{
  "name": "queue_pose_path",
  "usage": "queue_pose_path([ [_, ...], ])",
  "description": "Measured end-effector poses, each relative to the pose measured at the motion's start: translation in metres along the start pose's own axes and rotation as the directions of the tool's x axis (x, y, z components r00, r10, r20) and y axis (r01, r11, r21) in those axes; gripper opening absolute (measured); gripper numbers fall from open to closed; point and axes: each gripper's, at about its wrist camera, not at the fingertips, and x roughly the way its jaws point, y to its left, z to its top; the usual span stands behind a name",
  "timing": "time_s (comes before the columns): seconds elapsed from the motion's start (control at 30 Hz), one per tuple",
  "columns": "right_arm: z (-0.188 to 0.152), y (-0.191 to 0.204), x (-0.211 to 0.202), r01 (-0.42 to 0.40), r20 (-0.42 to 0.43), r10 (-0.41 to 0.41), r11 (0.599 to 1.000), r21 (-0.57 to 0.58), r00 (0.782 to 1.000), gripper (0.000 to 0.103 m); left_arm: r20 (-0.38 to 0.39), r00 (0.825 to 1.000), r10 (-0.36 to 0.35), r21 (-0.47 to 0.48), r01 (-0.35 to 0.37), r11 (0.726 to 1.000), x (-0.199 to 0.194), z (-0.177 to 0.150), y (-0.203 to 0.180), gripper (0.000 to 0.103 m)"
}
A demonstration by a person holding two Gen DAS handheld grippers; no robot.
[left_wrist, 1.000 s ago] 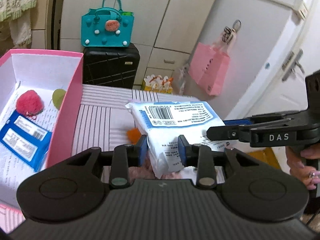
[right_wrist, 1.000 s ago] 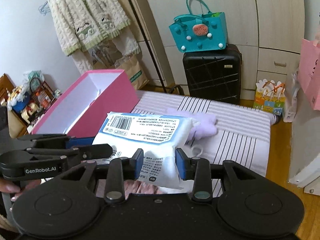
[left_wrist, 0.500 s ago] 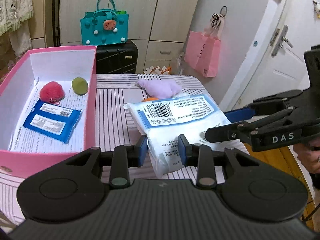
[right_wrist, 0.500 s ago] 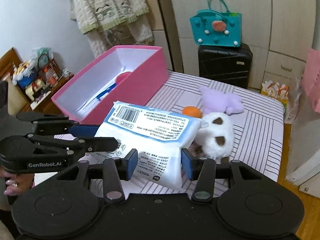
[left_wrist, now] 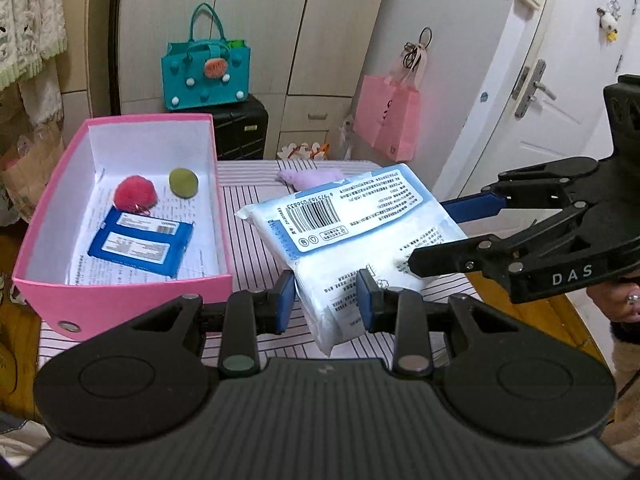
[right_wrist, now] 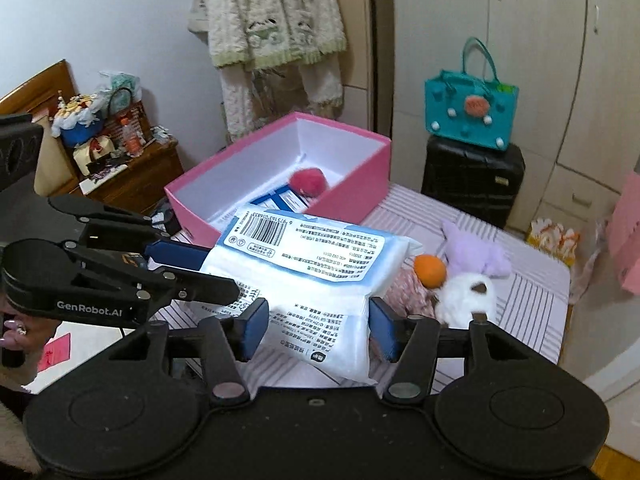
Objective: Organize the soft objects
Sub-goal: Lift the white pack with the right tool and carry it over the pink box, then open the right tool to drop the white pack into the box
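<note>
Meanwhile left tool pinches the wipes pack (right tool just spreading, pads clear)

1. We see the purple plush only as a sliver behind the wipes pack.
2. The pack hides the pink fabric mostly.
3. The person's hand is cut off at the frame's edge.

Both grippers, the left gripper and the right gripper, were black with blue pads, marked "DAS" and "GenRobot.AI".
</note>
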Motion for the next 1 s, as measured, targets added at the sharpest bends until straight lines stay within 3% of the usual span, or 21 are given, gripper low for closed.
queue_pose_path([
  [0.3, 0.040, 0.021, 0.000, -0.019, 0.060, 0.025, 0.995, -0.098, 0.998, 0.068, 0.029, 0.999, 0.018, 0.010, -0.019, 1.000, -0.029, 0.023, 0.023, 0.030],
  [0.53, 0.077, 0.014, 0.026, -0.102, 0.091, 0.114, 0.987, -0.125, 0.989, 0.068, 0.051, 0.996, 0.078, -0.026, -0.077, 0.997, -0.030, 0.053, 0.060, 0.031],
  [0.8, 0.107, 0.003, 0.095, -0.187, -0.004, 0.187, 0.978, -0.096, 0.982, 0.060, -0.013, 0.989, 0.145, -0.101, -0.145, 0.984, 0.009, 0.081, 0.125, 0.031],
  [1.0, 0.119, 0.008, 0.153, -0.198, -0.097, 0.189, 0.975, -0.099, 0.977, 0.053, -0.119, 0.969, 0.216, -0.090, -0.227, 0.970, 0.054, 0.090, 0.166, 0.030],
])
